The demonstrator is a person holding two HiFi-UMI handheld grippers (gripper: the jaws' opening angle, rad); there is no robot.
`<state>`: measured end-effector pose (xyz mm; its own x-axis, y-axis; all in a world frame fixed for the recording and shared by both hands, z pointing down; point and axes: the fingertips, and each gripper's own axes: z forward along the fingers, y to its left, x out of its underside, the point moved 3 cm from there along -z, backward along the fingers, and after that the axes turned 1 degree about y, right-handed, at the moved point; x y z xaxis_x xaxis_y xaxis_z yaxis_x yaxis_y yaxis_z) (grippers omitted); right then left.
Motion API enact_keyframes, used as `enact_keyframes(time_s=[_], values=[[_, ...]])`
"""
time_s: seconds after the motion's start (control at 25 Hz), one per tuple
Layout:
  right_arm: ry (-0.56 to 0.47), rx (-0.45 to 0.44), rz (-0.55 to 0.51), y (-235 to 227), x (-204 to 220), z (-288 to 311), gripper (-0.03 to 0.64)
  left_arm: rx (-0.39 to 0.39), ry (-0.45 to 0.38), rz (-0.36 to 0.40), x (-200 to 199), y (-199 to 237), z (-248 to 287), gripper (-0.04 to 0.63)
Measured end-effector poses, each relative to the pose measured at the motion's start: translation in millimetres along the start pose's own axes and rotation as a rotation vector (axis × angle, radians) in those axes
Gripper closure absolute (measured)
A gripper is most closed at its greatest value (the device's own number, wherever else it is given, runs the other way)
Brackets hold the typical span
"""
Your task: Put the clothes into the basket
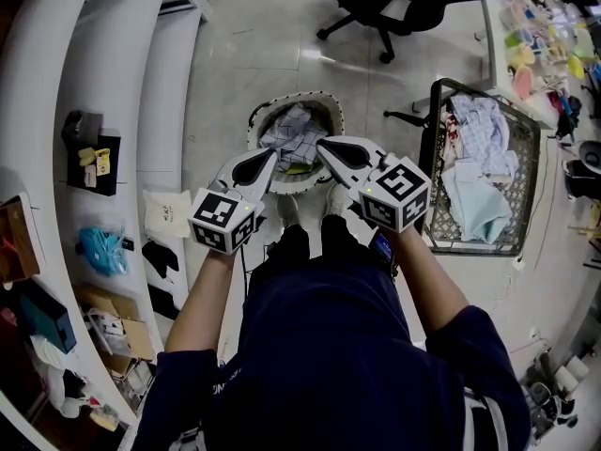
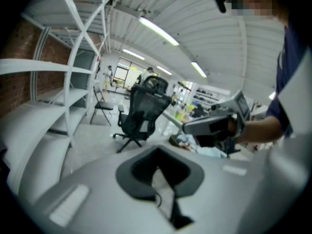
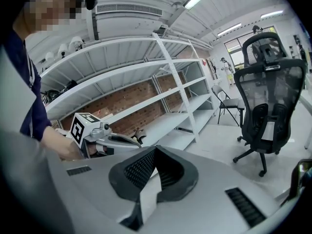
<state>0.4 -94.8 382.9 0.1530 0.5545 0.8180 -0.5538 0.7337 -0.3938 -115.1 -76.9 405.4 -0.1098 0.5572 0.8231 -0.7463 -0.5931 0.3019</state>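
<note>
A round white basket (image 1: 331, 103) stands on the floor in front of the person's feet, with checked and pale clothes (image 1: 291, 130) lying inside it. My left gripper (image 1: 273, 154) and right gripper (image 1: 320, 143) hang side by side above its near rim, both shut and with nothing in them. In the left gripper view the left gripper (image 2: 157, 153) points level over the floor, jaws together, and the right gripper (image 2: 214, 126) shows beside it. The right gripper view has the right gripper (image 3: 155, 153) with jaws together and the left gripper (image 3: 105, 138) at its left.
A black wire crate (image 1: 528, 132) with more clothes (image 1: 474, 195) stands on the floor to the right. A black office chair (image 1: 394, 3) is beyond the basket. White shelving (image 1: 84, 83) with small items curves along the left. A cluttered table edge (image 1: 545, 36) is at the top right.
</note>
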Motion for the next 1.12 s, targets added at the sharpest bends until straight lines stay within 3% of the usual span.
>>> enact_keyframes(time_s=[1.12], values=[[-0.002, -0.019, 0.013, 9.0, 0.8, 3.7, 0.611, 0.018, -0.016, -0.010, -0.2, -6.2, -6.2, 0.592]])
